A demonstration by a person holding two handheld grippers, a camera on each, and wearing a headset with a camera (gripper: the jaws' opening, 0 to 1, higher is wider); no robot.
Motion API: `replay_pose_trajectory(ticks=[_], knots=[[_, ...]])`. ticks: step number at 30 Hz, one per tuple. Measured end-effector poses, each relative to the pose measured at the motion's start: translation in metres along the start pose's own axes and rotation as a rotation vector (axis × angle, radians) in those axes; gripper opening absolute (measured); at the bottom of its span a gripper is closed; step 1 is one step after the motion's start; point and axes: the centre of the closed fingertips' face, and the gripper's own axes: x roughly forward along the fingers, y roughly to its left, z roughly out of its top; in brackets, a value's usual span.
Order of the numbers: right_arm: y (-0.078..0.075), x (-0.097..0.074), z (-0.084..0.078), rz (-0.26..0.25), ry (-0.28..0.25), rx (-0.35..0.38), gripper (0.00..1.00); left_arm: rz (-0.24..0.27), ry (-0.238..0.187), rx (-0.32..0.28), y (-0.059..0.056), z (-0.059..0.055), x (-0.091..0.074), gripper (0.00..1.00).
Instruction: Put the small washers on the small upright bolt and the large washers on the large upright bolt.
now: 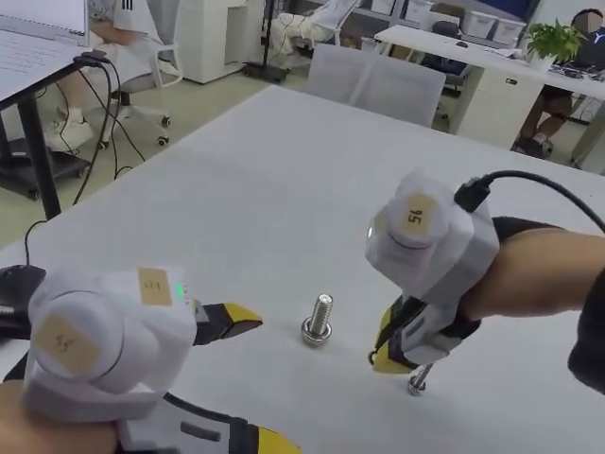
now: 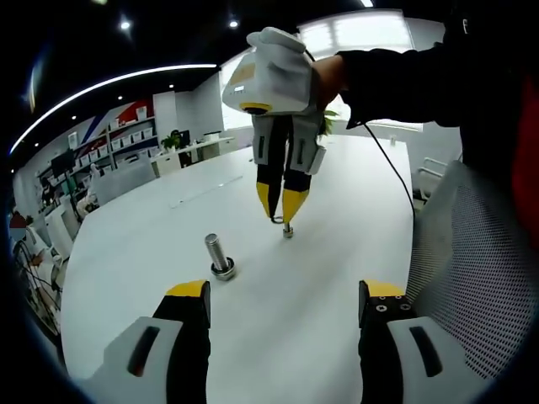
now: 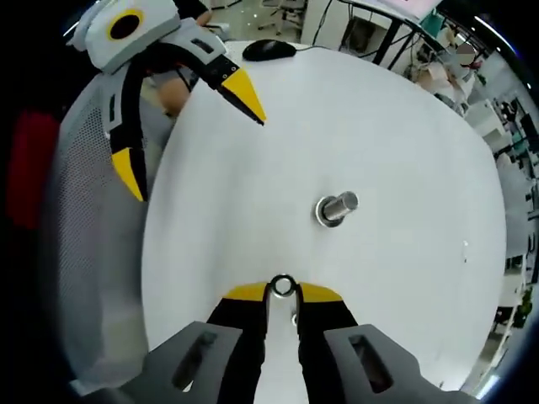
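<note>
Left gripper hovers at the near left of the white table, its jaws spread wide with nothing between them. Just right of it the large upright bolt stands with washers round its base. Further right, the right gripper points down, jaws nearly closed on 1 small washer, just above the small upright bolt.
</note>
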Motion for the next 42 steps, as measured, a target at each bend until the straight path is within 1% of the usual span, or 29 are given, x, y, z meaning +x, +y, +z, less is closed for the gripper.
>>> replay_pose_trajectory(ticks=[4,11,17,20,24,28,33,42], knots=[[-0.008,-0.009,-0.008,-0.019,0.005,0.019,0.13,-0.002,0.001,0.0,0.0,0.0,0.0,0.71],[-0.019,-0.019,-0.02,-0.041,0.008,0.052,0.13,-0.001,0.003,0.0,0.0,-0.001,0.0,0.71],[-0.02,-0.021,-0.033,-0.047,0.019,0.077,0.13,-0.004,0.004,-0.001,-0.002,-0.002,0.0,0.71],[-0.023,-0.02,-0.043,-0.051,0.031,0.093,0.13,-0.006,0.006,-0.001,-0.003,-0.003,0.0,0.71],[-0.021,-0.019,-0.047,-0.047,0.032,0.107,0.13,-0.006,0.008,-0.002,-0.003,-0.003,0.0,0.71],[-0.017,-0.015,-0.051,-0.038,0.041,0.11,0.13,-0.007,0.011,-0.002,-0.004,-0.004,0.0,0.7],[-0.016,-0.01,-0.053,-0.027,0.039,0.112,0.13,-0.008,0.014,-0.005,-0.004,-0.004,0.0,0.7],[-0.018,-0.005,-0.055,-0.014,0.042,0.111,0.14,-0.008,0.019,-0.009,-0.004,-0.006,0.001,0.7]])
